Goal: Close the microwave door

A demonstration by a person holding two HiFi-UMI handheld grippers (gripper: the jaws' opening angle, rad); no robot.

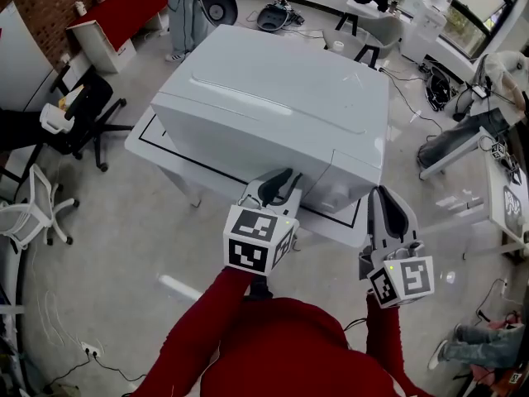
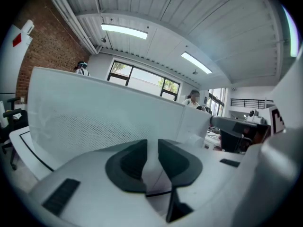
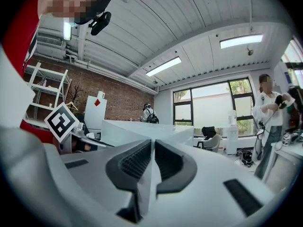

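White and boxy: the microwave point(image 1: 273, 98), in the middle of the white bench point(image 1: 157, 151), inside a thin black line drawn on the bench top. Faces the person. At the front, the door point(image 2: 104, 122), with tiny dots all over its window. Looks about flat with the rest of the front, but no telling if shut all the way.

Left tool point(image 1: 291, 180) right up at the front of the microwave, near the middle, pointing a little down. Jaws a little bit apart, with a thin gap and nothing in it. Very close to the door, but no telling if touching.

Right tool point(image 1: 380, 195) off to the right, just beside the front corner of the microwave, over the bench edge. Jaws pressed together, pinching nothing. Points flat across the room.

Black and white square marks on the cube point(image 1: 258, 240) at the back of the left tool. Red sleeves point(image 1: 207, 329) behind both tools. Grey floor point(image 1: 124, 238) under the bench, with a black chair point(image 1: 83, 114) well off to the left.
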